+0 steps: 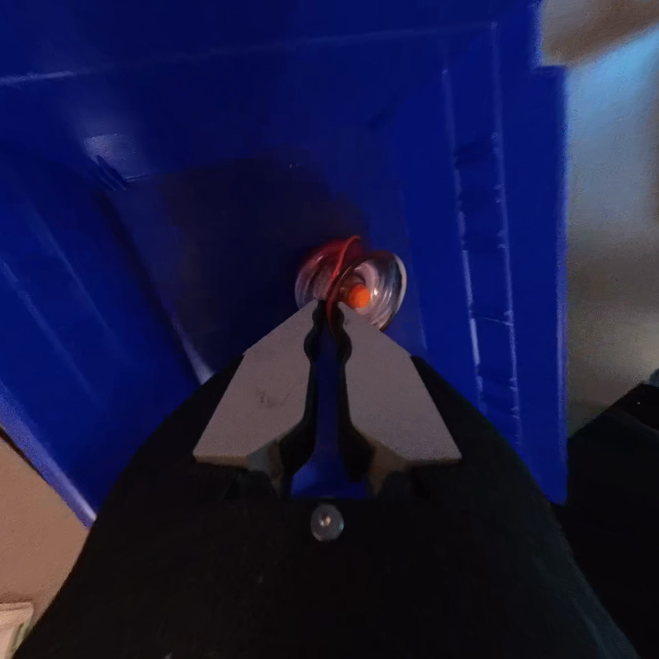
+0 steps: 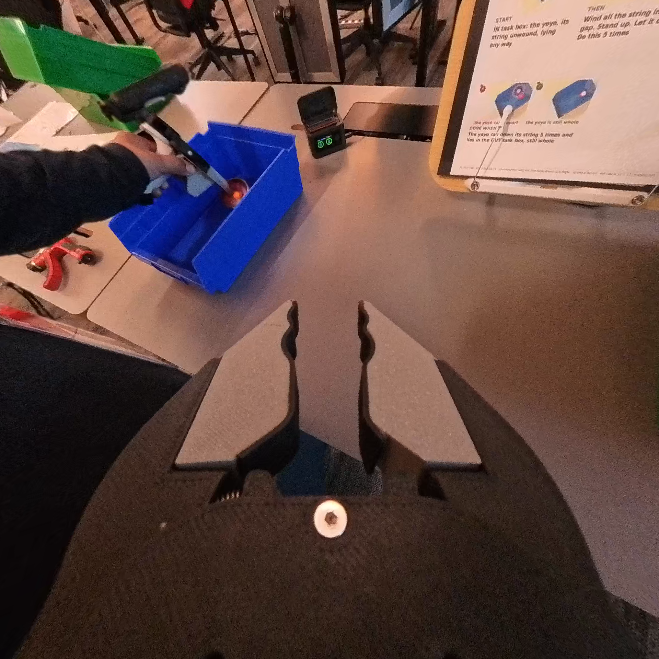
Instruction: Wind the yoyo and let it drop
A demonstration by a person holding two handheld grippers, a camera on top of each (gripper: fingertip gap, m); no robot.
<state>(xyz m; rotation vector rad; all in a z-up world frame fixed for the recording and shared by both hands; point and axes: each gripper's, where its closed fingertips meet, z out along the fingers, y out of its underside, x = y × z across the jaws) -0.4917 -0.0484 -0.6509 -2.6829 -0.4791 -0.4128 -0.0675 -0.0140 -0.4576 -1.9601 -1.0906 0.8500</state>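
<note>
Inside blue bin, L gripper pinches red string at yoyo; R gripper released, nothing btwn jaws. Risk: thin string slips out on lift.

in blue plastic bin: clear yoyo | behind bin: small black device | right of bin: white instruction board | left of bin: red clamp

Bin walls box in upper left; sign board blocks upper right; surface mid-frame is open.

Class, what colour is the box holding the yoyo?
Blue box; clearest in the right wrist view.
</note>
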